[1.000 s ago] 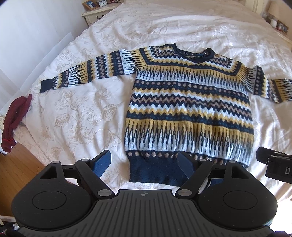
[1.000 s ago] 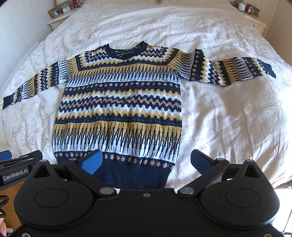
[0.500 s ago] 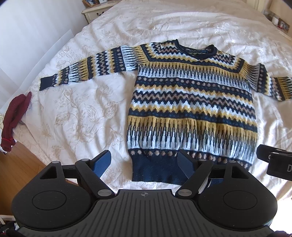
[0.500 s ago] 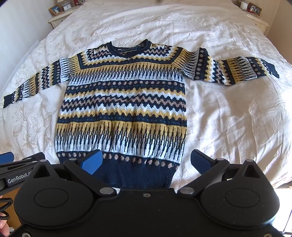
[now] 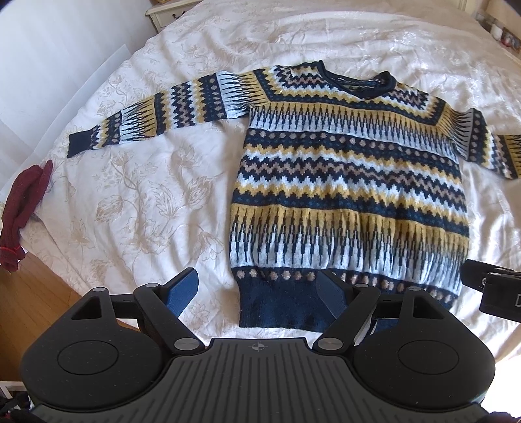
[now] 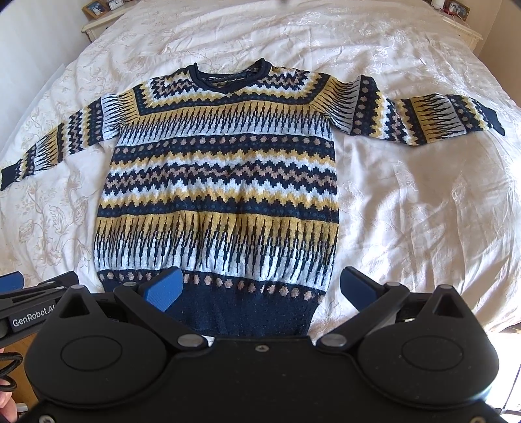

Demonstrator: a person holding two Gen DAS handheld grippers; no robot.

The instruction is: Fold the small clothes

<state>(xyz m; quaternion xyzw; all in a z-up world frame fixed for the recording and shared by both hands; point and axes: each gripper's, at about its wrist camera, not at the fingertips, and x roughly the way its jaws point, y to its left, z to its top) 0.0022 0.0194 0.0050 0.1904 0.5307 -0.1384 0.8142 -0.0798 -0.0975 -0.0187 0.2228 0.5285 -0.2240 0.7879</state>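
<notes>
Sweater (image 5: 348, 182) lies flat and face up on the bedspread (image 5: 136, 208), both sleeves spread out sideways, neck away from the cameras, navy hem band (image 6: 244, 312) nearest. It serves as the landmark. Bedspread is white with a pale floral print, creased to the sweater's right in the right wrist view. A dark red cloth (image 5: 22, 208) hangs at the bed edge, well off the sweater's left cuff (image 5: 78, 146). A nightstand (image 6: 101, 16) stands beyond the neck, at the far left corner.

No fold looks started yet; judged as the approach stage.

Risks: the knit is thick and soft, so a shallow pinch at the hem may catch only the top layer and the fold would come out skewed. Dragging a corner may pull bedspread creases along with it. With the sleeves out wide, lifting the hem first could leave them trailing and bunched.

Left gripper (image 5: 257, 293) hovers at the sweater's lower left hem corner, jaws spread wide and straddling that corner; whether a finger touches the fabric is unclear. It holds nothing.

Right gripper (image 6: 260, 284) hovers over the hem band, jaws equally wide and empty, left fingertip above the band, right one past the sweater's lower right corner.
</notes>
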